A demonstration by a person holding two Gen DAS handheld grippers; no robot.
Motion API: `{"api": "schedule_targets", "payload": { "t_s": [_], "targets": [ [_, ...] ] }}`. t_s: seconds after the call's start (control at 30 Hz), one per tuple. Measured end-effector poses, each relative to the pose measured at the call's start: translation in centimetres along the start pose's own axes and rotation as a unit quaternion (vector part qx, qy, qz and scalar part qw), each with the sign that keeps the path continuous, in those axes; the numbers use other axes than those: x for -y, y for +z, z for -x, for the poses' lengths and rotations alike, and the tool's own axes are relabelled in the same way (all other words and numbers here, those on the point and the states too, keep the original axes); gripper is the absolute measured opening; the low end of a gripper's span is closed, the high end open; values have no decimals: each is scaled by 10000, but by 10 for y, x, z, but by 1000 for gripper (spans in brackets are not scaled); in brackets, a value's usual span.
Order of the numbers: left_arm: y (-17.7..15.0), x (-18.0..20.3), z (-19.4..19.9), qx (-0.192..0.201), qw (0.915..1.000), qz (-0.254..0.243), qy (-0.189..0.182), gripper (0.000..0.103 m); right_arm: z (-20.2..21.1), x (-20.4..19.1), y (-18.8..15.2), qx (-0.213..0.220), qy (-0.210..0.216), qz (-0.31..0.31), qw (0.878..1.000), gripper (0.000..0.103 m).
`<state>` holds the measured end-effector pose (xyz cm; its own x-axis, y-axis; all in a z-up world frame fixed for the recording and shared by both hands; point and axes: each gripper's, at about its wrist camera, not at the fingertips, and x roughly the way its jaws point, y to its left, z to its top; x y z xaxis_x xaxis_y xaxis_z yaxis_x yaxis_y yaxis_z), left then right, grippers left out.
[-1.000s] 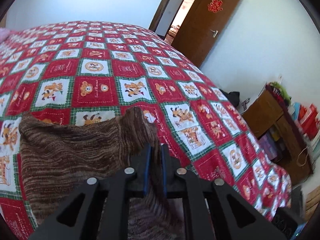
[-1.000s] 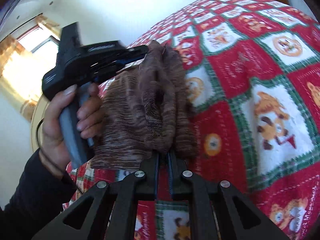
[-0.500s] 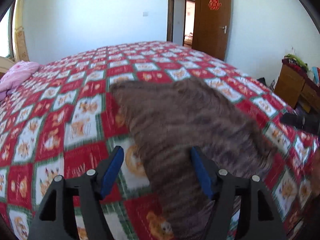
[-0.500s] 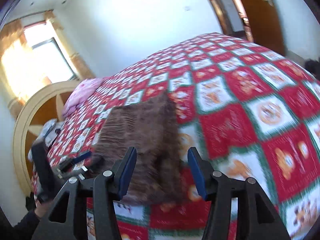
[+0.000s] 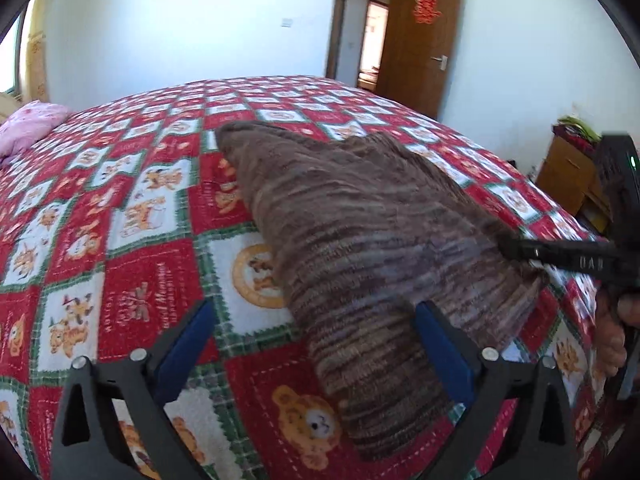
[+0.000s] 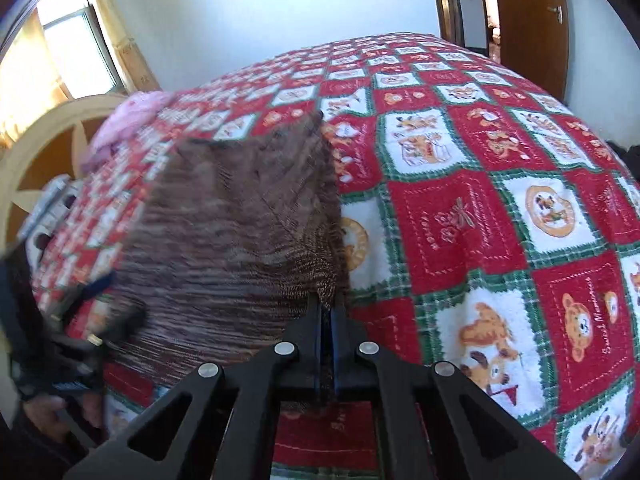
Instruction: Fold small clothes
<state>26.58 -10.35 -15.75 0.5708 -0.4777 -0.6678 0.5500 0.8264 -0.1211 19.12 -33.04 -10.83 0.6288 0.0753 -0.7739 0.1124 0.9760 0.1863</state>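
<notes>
A brown striped knit garment [image 5: 360, 216] lies spread on the red, white and green bear-patterned quilt [image 5: 120, 200]. My left gripper [image 5: 314, 308] hangs over its near end. Its jaws are opening wide, and the blue pads [image 5: 192, 340] stand clear of the cloth on either side. In the right wrist view my right gripper [image 6: 328, 306] is shut on the garment [image 6: 240, 232] at its near right edge. The left wrist view shows the right gripper [image 5: 516, 248] pinching that edge from the right, with a hand on its handle. The left gripper [image 6: 80, 304] shows blurred at the left.
A pink cloth [image 5: 28, 128] lies at the bed's far left by a curved wooden headboard [image 6: 40, 132]. An open brown door [image 5: 420, 40] is beyond the bed. A wooden cabinet [image 5: 568, 176] with clutter stands to the right. A window [image 6: 72, 52] is at the left.
Both grippers let the lifted garment go and it dropped flat on the quilt. My left gripper swung aside and kept opening. The right one opened, then shut on the garment's edge.
</notes>
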Motion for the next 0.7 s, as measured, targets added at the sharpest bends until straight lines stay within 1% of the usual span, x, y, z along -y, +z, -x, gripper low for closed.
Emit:
{"api": "schedule_targets", "payload": {
  "t_s": [0.03,0.1,0.13,0.17,0.2,0.23,0.3,0.33,0.4,0.47,0.5,0.53,0.57,0.6,0.63,0.7],
  "targets": [
    [0,0,-2,-40,10000,-18,1,102,2,-2,6,9,53,37,10000,3],
    [0,0,-7,-123,9999,0,58,102,5,-5,25,123,120,35,9998,9],
    [0,-1,-7,-131,9999,20,67,102,2,-9,38,205,161,50,9996,14],
    [-1,-1,-7,-124,9999,34,78,102,1,-13,45,267,178,92,9994,22],
    [-1,-1,-7,-108,9999,46,94,102,-2,-20,55,314,252,167,9991,23],
    [-2,-1,-6,-79,9999,52,95,102,-7,-27,66,296,439,244,9983,23],
    [-3,-1,-5,-53,9999,35,108,102,-24,-46,84,10,946,390,9948,23],
    [-4,0,-5,-54,9999,16,109,103,-33,-59,92,-74,1048,545,9930,23],
    [-5,2,-6,-91,9999,-28,91,103,-55,-94,103,-274,1087,1197,9865,22],
    [-6,4,-7,-120,9999,-81,-3,103,-81,-123,106,-495,1026,1622,9802,22],
    [-7,5,-7,-135,9998,-105,-63,103,-97,-132,106,-637,870,1775,9782,22],
    [-7,5,-7,-132,9998,-109,-81,103,-120,-141,104,-849,545,1887,9768,22],
    [-7,4,-8,-137,9998,-96,-103,103,-138,-145,106,-962,340,1861,9772,22],
    [-7,3,-9,-160,9998,-81,-123,103,-150,-146,110,-929,273,1773,9794,22],
    [-7,3,-10,-181,9997,-79,-142,103,-157,-146,114,-809,265,1717,9815,22],
    [-7,2,-11,-200,9996,-55,-182,103,-161,-143,120,-806,329,1616,9830,22]
  ]
}}
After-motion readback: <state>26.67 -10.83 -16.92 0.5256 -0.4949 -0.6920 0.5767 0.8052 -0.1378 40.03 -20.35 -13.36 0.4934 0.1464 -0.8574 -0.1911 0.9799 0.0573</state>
